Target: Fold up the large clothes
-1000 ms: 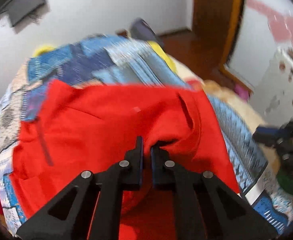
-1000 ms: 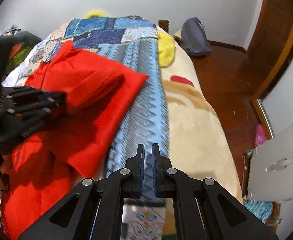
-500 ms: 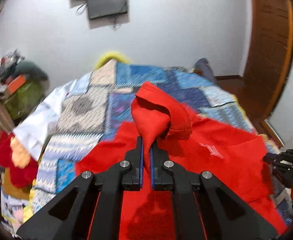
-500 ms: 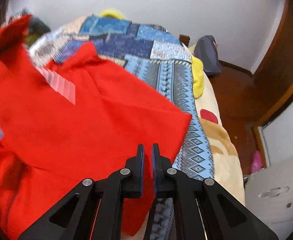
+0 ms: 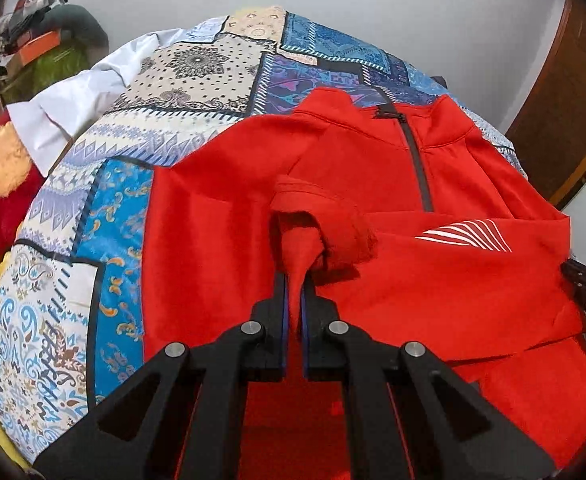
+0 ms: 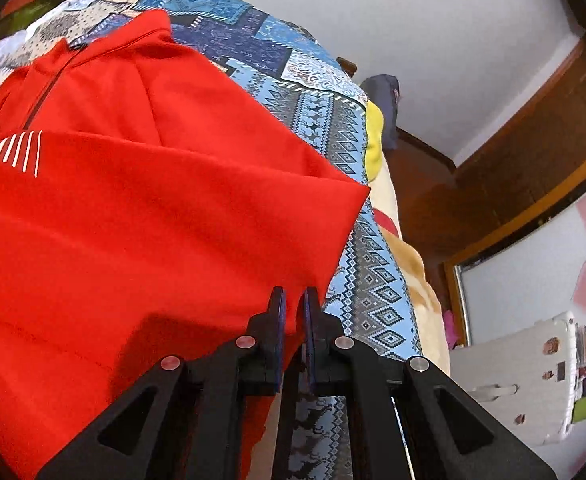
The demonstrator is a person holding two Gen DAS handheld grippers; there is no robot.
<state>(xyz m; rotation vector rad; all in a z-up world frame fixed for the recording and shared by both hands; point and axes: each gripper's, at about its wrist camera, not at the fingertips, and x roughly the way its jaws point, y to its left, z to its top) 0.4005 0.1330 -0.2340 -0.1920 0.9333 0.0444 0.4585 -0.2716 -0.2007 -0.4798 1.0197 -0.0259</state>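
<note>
White walls and a wooden door frame the bed, where a patchwork quilt (image 5: 197, 76) carries the red zip-neck top (image 5: 221, 216), lying front up. One side looks folded across the chest; I judge the rest still undone. My left gripper (image 5: 294, 280) pinches a sleeve cuff (image 5: 313, 220); my right gripper (image 6: 293, 300) clamps the top's edge.

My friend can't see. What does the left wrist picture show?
The left hand-held gripper is shut on a bunched fold of a red zip-neck top, which lies spread on a blue patchwork bedspread. White stripes mark the top.
</note>
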